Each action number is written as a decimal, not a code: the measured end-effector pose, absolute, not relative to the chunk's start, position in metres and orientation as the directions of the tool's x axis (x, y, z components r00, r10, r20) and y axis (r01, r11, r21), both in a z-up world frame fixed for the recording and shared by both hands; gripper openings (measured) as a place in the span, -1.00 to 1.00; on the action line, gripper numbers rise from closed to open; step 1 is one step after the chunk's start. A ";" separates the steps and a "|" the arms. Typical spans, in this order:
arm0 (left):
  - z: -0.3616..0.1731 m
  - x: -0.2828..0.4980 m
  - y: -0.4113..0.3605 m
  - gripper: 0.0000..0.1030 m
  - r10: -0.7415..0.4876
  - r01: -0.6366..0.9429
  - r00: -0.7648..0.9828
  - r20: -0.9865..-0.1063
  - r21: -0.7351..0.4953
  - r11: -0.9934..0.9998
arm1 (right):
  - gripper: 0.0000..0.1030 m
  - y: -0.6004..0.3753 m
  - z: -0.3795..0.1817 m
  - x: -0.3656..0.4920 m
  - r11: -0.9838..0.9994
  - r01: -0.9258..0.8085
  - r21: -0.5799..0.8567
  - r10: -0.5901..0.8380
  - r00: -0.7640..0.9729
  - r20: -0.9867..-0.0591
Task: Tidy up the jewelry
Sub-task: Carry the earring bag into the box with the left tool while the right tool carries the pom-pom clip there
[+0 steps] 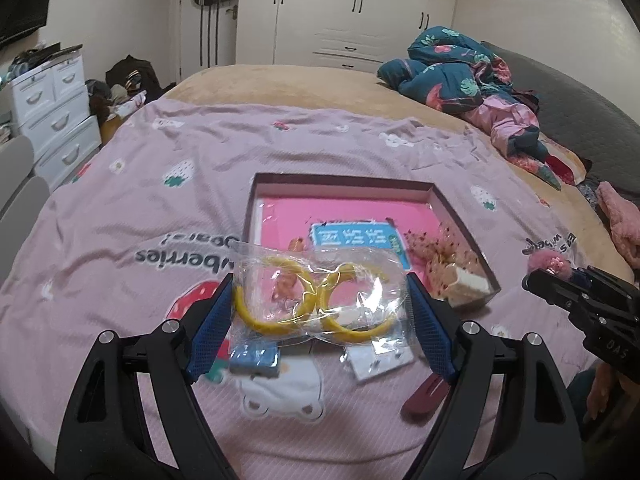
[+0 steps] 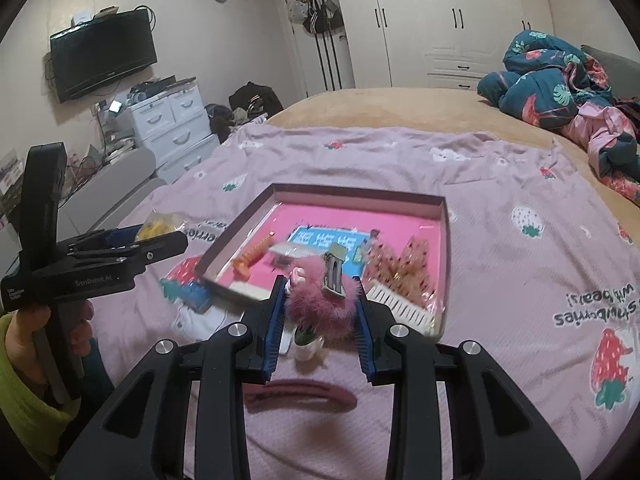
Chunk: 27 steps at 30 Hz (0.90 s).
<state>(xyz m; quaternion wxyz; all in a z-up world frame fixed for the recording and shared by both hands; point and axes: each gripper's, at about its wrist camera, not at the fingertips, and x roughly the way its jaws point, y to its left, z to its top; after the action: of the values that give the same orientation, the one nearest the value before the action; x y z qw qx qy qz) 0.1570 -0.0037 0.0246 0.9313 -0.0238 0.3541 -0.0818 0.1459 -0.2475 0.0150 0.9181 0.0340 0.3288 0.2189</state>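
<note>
Over the pink strawberry-print bedspread [image 1: 120,240], both hands are loaded at once. The left hand-held gripper [image 1: 320,312] has its blue pads spread wide on either side of a clear plastic bag [image 1: 316,300] holding two yellow hoops [image 1: 280,304], pinching the packet by its edges so the hoops hang flat and don't slip out. The right hand-held gripper [image 2: 320,320] stands much narrower, clamped on a fluffy pink pom-pom hair clip [image 2: 320,304], metal clasp facing up; squeezing the soft fur gives it a firm hold without touching the clip's spring. Just beyond both sits the shallow cardboard box [image 2: 240,216] with its pink lining, already carrying a blue printed card [image 2: 316,240], an orange piece [image 2: 250,260], a speckled packet [image 2: 412,268] and a white comb [image 2: 400,304], so that looks like the collecting spot, and both items seem headed there. Still on the bed, outside the box: a dark red hair clip [image 2: 300,396], a small blue card [image 1: 256,356] and a white card [image 1: 380,356]. A fair amount left, I'd say.
</note>
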 end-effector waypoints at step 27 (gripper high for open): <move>-0.029 0.229 -0.032 0.44 -0.186 0.174 0.644 -0.742 -0.095 0.980 | -0.42 -0.267 -0.011 0.234 0.944 -0.255 0.208 0.328 0.702 -0.632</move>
<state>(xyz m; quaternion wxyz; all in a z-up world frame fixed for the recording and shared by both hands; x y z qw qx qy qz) 0.2289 -0.0319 -0.0286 0.9066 -0.0072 0.4100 -0.0993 0.2337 -0.2672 -0.0109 0.9210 0.0523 0.3521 0.1583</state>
